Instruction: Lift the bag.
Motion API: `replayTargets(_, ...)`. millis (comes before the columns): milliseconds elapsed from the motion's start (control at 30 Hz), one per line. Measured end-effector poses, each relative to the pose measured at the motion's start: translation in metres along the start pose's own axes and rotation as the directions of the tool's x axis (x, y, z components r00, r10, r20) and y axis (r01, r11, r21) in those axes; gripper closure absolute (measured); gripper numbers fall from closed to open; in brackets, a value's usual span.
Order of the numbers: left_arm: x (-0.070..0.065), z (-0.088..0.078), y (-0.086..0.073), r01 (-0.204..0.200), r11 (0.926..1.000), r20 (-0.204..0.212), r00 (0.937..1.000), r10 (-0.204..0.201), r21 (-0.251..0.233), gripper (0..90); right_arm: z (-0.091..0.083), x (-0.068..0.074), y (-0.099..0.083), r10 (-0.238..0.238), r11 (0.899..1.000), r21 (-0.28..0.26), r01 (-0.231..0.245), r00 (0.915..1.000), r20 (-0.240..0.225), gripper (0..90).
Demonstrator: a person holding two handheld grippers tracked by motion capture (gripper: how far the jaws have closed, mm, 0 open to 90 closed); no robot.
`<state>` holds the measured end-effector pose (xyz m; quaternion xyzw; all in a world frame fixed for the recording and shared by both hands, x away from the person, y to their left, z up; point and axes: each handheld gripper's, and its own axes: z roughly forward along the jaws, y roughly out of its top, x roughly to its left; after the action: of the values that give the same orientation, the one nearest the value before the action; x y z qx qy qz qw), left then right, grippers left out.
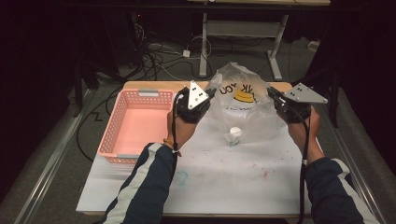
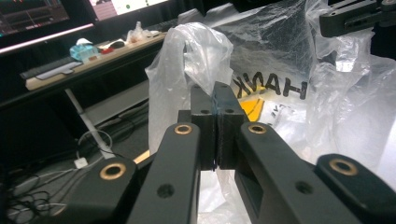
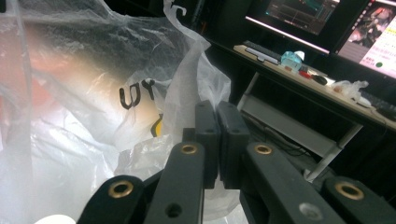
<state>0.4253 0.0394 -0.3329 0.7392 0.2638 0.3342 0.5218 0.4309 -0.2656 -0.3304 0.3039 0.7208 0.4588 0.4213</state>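
Plastic bag; pink basket in high view

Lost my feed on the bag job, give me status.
Left gripper shut on plastic bag, right gripper shut on its other side. Bag held up between them. White cap on table beneath, pink basket off left.

The plastic bag stands tall at the far middle of the table, blocking the way between the left gripper and the right gripper. The pink basket walls off the left side. A small white cap sits just before the bag. The near table is open.
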Motion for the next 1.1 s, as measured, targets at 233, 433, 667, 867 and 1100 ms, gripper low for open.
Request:
replayTargets(233, 0.009, -0.005, 0.02, 0.002, 0.9992, -0.034, 0.9994, -0.003, -0.039, 86.6, 0.005, -0.012, 0.011, 0.049, 0.999, -0.003, -0.049, 0.9986, 0.021, 89.1)
replayTargets(433, 0.008, -0.016, 0.042, -0.044, 0.9951, -0.062, 0.9974, 0.039, -0.088, 86.6, 0.005, -0.015, 0.026, 0.071, 0.997, -0.007, -0.071, 0.9974, 0.01, 89.2)
replayTargets(667, 0.004, -0.035, 0.07, -0.074, 0.9897, -0.1, 0.9931, 0.062, -0.122, 86.7, 0.0, -0.014, 0.045, 0.082, 0.996, -0.034, -0.082, 0.9966, -0.004, 89.2)
replayTargets(867, 0.003, -0.049, 0.085, -0.044, 0.9871, -0.111, 0.9934, 0.027, -0.154, 86.8, -0.011, -0.013, 0.06, 0.108, 0.993, -0.051, -0.109, 0.9939, -0.023, 89.2)
replayTargets(1100, 0.01, -0.038, 0.083, -0.029, 0.9908, -0.112, 0.9936, 0.014, -0.132, 86.7, -0.01, -0.017, 0.062, 0.088, 0.993, -0.075, -0.087, 0.9961, 0.006, 89.0)
